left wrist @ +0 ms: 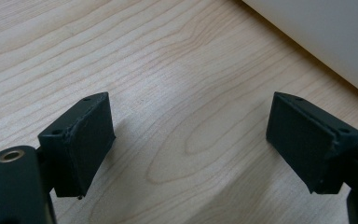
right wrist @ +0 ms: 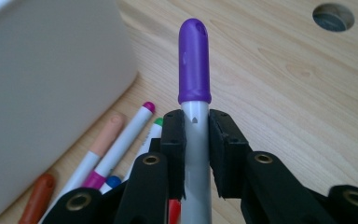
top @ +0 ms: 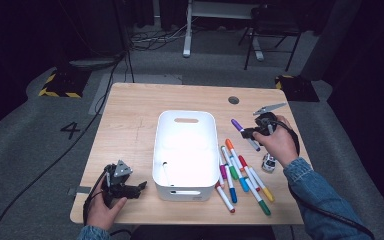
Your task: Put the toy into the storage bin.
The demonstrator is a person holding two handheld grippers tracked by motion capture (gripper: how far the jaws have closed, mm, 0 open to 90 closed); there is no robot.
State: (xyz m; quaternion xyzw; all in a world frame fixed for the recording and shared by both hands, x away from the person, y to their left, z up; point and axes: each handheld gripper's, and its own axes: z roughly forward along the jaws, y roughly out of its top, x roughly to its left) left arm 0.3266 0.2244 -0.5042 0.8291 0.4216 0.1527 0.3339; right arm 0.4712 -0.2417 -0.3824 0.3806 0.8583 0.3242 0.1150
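Right claw (top: pixel 250 132) is clamped on the purple-capped marker (right wrist: pixel 194 70), jaws pinching its grey barrel just below the cap, and it hangs above the bench (top: pixel 130 115) to the right of the white bin (top: pixel 186 150). The marker's cap points toward the bin's far corner. Below it, the loose markers (top: pixel 242 177) lie fanned out on the bench just beside the bin's right wall. Inside the bin there's what looks like one white marker (top: pixel 166 172), hard to be sure. Left claw (left wrist: pixel 191 140) sits low near the bench's front left, jaws wide apart over bare wood, gripping nothing.
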